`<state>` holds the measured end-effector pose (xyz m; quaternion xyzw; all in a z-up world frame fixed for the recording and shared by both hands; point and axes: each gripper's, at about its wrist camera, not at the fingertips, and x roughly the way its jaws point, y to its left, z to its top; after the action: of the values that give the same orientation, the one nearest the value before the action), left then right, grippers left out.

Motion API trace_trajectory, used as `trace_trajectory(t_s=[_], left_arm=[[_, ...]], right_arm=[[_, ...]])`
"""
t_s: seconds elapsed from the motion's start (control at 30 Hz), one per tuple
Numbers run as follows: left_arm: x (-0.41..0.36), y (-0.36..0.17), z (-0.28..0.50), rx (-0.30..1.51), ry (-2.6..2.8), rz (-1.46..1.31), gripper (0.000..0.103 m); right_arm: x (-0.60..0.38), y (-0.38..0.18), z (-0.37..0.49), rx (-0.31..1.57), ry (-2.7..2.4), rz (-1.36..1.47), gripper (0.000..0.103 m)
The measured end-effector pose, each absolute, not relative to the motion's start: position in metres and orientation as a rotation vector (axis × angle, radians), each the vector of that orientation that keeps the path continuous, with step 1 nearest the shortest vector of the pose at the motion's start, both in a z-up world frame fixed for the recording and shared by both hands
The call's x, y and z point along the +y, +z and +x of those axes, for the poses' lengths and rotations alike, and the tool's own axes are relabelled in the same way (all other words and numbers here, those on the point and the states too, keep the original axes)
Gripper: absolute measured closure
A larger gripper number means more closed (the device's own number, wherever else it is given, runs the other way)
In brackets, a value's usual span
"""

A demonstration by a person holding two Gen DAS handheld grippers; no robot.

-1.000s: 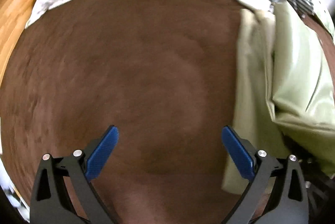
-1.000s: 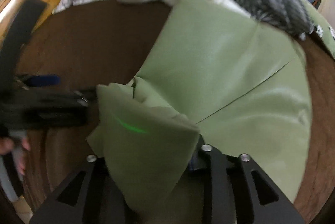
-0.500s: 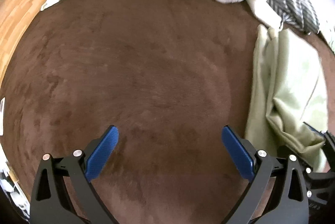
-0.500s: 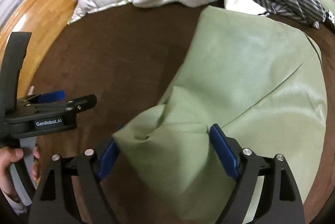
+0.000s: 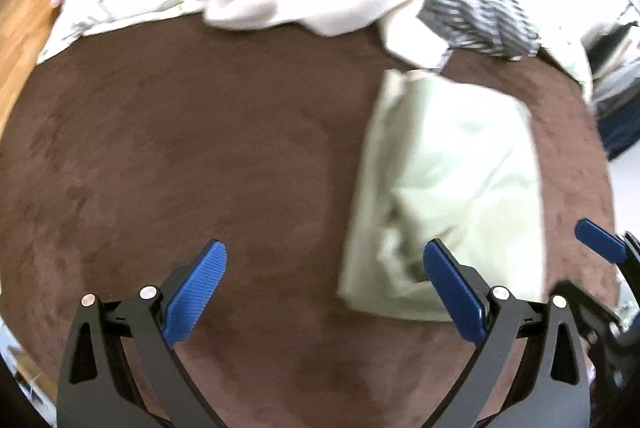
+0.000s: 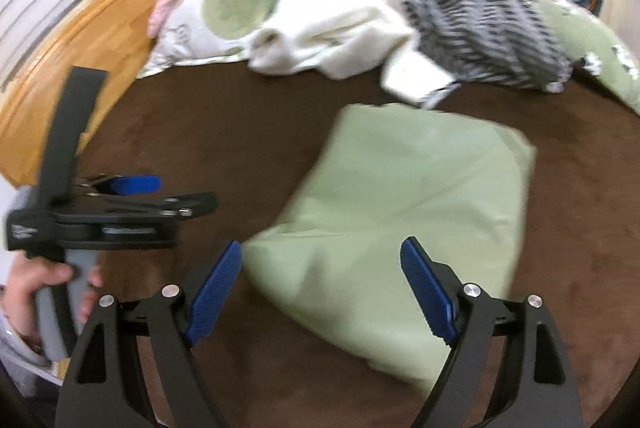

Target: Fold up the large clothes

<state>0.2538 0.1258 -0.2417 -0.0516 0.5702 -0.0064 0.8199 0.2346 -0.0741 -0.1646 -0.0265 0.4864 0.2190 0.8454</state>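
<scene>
Folded pale-green cloth is seen lying flat on the dark brown plush bed cover, released by both tools. Right gripper is held above its near edge, blue-padded jaws apart after just opening and narrowing slightly, nothing pinched. Left gripper is held over bare cover beside the cloth, jaws wide, empty. A cream fleece garment and a grey striped garment are heaped beyond.

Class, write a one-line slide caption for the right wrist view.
Open right gripper above a folded pale green garment on brown bedding.
</scene>
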Motion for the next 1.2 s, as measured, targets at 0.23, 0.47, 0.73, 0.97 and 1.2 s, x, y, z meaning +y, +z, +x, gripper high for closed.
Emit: trace_trajectory(t_s=[0.23, 0.47, 0.73, 0.97, 1.2], left_arm=[[0.055, -0.258, 0.277, 1.229, -0.147, -0.082, 0.006], [0.014, -0.300, 0.274, 1.250, -0.139, -0.090, 0.006], [0.027, -0.350, 0.256, 1.280, -0.107, -0.151, 0.005], [0.037, -0.374, 0.251, 1.252, -0.129, -0.219, 0.005], [0.036, -0.377, 0.254, 1.253, -0.134, -0.197, 0.005]], right_arm=[[-0.139, -0.200, 0.280, 1.044, 0.326, -0.103, 0.073], [-0.185, -0.248, 0.348, 1.019, 0.229, -0.006, 0.089], [-0.200, -0.300, 0.410, 1.046, 0.230, 0.042, 0.088], [-0.203, -0.324, 0.423, 1.091, 0.257, 0.059, 0.083], [-0.203, -0.324, 0.426, 1.096, 0.270, 0.051, 0.082]])
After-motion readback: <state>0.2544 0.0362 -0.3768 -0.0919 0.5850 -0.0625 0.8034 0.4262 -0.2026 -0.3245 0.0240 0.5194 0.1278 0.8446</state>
